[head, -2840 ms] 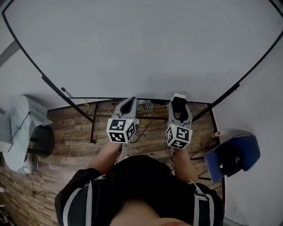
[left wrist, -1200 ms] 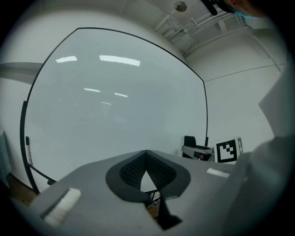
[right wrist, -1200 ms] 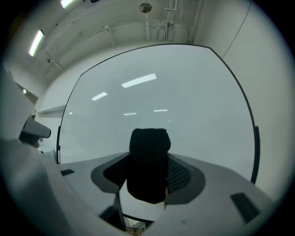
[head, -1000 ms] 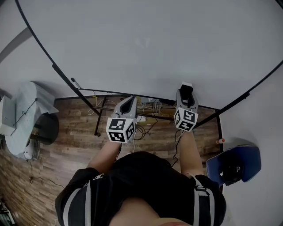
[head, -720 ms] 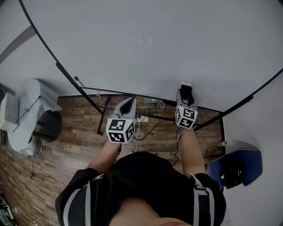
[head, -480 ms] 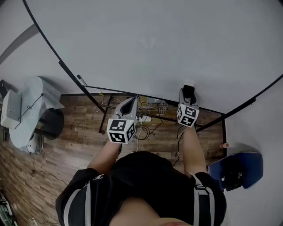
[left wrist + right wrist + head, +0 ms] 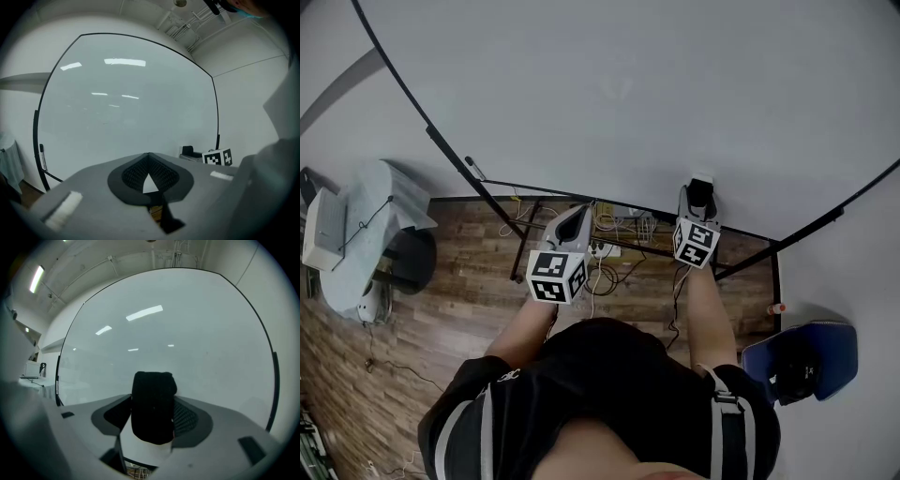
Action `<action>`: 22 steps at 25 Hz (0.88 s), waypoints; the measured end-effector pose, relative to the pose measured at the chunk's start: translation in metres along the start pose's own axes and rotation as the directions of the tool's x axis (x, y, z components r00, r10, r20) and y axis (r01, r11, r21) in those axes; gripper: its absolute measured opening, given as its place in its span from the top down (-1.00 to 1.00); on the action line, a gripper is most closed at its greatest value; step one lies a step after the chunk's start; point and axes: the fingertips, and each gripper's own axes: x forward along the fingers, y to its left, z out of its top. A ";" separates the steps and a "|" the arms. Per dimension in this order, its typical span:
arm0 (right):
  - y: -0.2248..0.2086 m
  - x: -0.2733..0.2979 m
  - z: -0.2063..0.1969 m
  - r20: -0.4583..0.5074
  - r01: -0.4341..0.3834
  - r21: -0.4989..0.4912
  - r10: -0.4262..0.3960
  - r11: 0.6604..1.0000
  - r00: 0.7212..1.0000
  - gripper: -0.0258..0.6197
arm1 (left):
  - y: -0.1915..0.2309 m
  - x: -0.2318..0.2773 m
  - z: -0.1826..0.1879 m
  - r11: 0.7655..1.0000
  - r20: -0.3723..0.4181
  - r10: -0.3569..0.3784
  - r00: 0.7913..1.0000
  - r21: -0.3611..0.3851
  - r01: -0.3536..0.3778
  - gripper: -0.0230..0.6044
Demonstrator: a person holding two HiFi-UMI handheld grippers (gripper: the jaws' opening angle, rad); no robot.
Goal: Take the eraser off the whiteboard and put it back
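Right gripper view: eraser (image 7: pixel 153 406) (likely light, soft-faced and stiff-backed; best taken across its narrow sides) clamped upright in the wide-set right claw (image 7: pixel 157 420), apparently against the lower whiteboard (image 7: pixel 187 343). Left claw (image 7: pixel 149 176) closed, empty. Earlier, the right claw sat back beside the left.
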 end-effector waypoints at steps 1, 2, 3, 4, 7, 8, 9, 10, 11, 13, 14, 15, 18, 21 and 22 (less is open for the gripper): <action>0.001 -0.001 0.001 0.007 -0.010 0.006 0.010 1.000 1.000 0.15 | -0.001 0.000 0.000 1.000 0.000 -0.004 1.000 0.001 0.004 0.90; 0.002 -0.002 0.003 0.014 -0.020 0.014 0.020 1.000 1.000 0.12 | -0.002 0.000 0.000 1.000 -0.001 -0.008 1.000 0.002 0.008 0.90; 0.002 -0.003 0.005 0.020 -0.026 0.022 0.025 0.999 0.999 0.09 | -0.002 0.000 -0.001 1.000 -0.003 -0.011 1.000 0.002 0.011 0.90; 0.002 -0.005 0.006 0.025 -0.027 0.028 0.026 0.999 0.999 0.07 | -0.002 0.000 -0.002 1.000 -0.005 -0.012 1.000 0.000 0.012 0.90; -0.002 -0.015 0.013 0.049 -0.006 0.036 0.004 0.999 0.999 0.06 | -0.005 0.001 -0.004 1.000 -0.011 -0.021 1.000 -0.005 0.021 0.90; -0.004 -0.020 0.016 0.063 0.005 0.041 -0.008 0.999 0.998 0.06 | -0.007 0.001 -0.004 1.000 -0.012 -0.026 1.000 -0.006 0.026 0.90; -0.007 -0.026 0.020 0.079 0.013 0.049 -0.017 0.999 0.997 0.06 | -0.009 0.002 -0.005 0.999 -0.012 -0.033 0.999 -0.007 0.033 0.90; -0.008 -0.033 0.024 0.093 0.014 0.062 -0.019 0.998 0.995 0.06 | -0.012 0.002 -0.005 0.999 -0.011 -0.039 0.999 -0.008 0.039 0.90; -0.008 -0.039 0.029 0.106 0.004 0.078 -0.012 0.997 0.994 0.06 | -0.013 0.003 -0.006 0.999 -0.011 -0.046 0.999 -0.011 0.046 0.90; -0.003 -0.051 0.038 0.133 -0.038 0.104 0.024 0.994 0.991 0.07 | -0.017 0.005 -0.007 0.998 -0.011 -0.059 0.998 -0.017 0.059 0.90; -0.001 -0.057 0.044 0.146 -0.057 0.111 0.041 0.992 0.989 0.09 | -0.019 0.006 -0.007 0.998 -0.010 -0.067 0.998 -0.020 0.067 0.90; 0.000 -0.063 0.048 0.156 -0.068 0.114 0.050 0.991 0.986 0.15 | -0.022 0.008 -0.008 0.997 -0.011 -0.076 0.997 -0.023 0.076 0.90; -0.002 -0.083 0.058 0.171 -0.059 0.106 0.040 0.993 0.984 0.30 | -0.035 0.011 -0.011 0.993 -0.013 -0.111 0.994 -0.032 0.111 0.90; -0.007 -0.102 0.067 0.183 -0.011 0.089 -0.006 0.996 0.983 0.49 | -0.047 0.016 -0.013 0.988 -0.014 -0.149 0.989 -0.037 0.148 0.90; -0.009 -0.107 0.071 0.187 0.011 0.077 -0.025 0.997 0.982 0.64 | -0.051 0.018 -0.013 0.986 -0.013 -0.161 0.987 -0.038 0.161 0.90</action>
